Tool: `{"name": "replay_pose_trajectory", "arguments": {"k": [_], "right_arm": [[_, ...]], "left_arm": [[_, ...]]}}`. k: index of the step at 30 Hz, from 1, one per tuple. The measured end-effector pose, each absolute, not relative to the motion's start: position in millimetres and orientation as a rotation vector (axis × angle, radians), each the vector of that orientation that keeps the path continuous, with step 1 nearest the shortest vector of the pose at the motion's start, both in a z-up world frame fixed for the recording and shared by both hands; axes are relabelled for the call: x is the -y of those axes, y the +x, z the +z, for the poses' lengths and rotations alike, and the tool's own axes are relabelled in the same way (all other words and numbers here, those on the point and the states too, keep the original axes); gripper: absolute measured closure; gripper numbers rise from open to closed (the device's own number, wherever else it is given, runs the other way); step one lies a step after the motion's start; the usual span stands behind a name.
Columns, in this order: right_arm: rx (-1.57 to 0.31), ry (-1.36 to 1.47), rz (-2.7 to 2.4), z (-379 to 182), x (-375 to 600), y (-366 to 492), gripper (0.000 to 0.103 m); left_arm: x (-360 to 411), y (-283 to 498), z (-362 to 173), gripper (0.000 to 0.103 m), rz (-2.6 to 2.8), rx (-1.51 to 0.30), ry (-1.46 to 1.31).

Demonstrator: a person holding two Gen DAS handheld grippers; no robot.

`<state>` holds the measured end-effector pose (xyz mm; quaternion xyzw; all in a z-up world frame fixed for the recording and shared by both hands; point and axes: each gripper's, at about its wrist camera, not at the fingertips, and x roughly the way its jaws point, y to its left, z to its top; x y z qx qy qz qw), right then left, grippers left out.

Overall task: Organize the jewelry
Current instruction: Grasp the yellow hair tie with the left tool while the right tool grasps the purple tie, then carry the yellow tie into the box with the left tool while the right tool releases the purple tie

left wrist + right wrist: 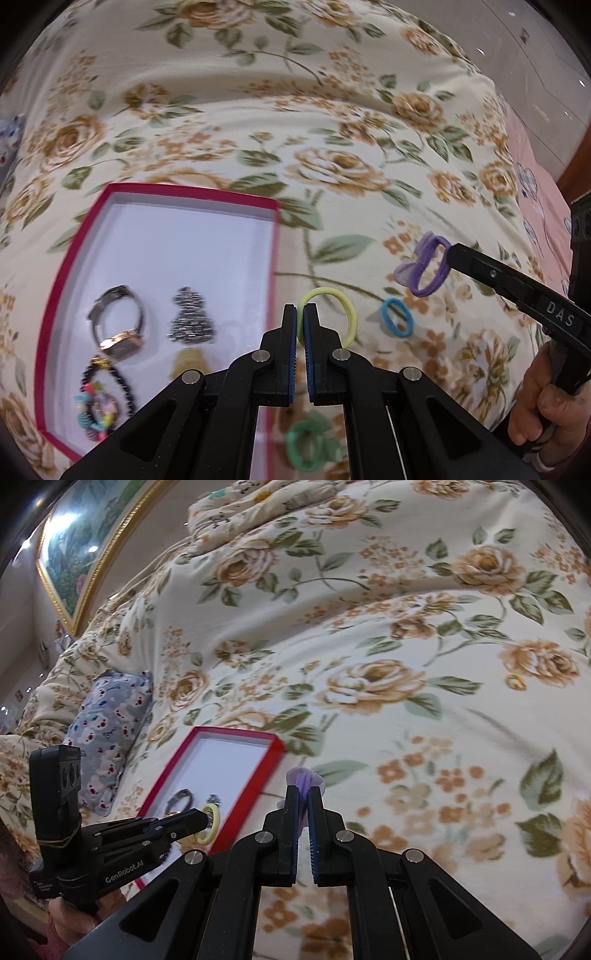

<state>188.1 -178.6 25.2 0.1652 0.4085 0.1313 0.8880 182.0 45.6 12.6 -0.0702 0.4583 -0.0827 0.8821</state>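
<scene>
My left gripper (300,314) is shut on a yellow hair tie (345,314), held above the floral bedspread just right of the red-rimmed box (275,240). In the right wrist view the same left gripper (205,818) carries the yellow hair tie (210,825) over the red-rimmed box (255,786). My right gripper (303,794) is shut on a purple hair tie with a bow (304,777); from the left wrist view the purple hair tie (428,267) hangs at the right gripper (448,254). Inside the box lie a watch (118,323), a silver glitter clip (190,317), a yellow clip (190,363) and bead bracelets (99,402).
A blue hair tie (397,317) and a green hair tie (308,443) lie on the bedspread right of the box. A small ring (516,682) rests far right on the bedspread. A bear-print pillow (110,734) lies left of the box, a framed picture (85,546) hangs behind.
</scene>
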Motion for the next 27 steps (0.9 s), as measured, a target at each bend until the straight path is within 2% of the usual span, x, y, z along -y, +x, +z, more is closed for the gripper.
{"name": "replay_pose_trajectory", "arguments": {"k": [14, 27], "right_arm": [[-0.867, 0.335, 0.393, 24, 124, 209, 0.099], [-0.898, 0.346, 0.474, 7, 75, 248, 0.099]], "left_arm": [[-102, 169, 26, 0.1, -0.058, -0.921, -0.212], [-142, 193, 16, 0.1, 0.038, -0.93, -0.229]]}}
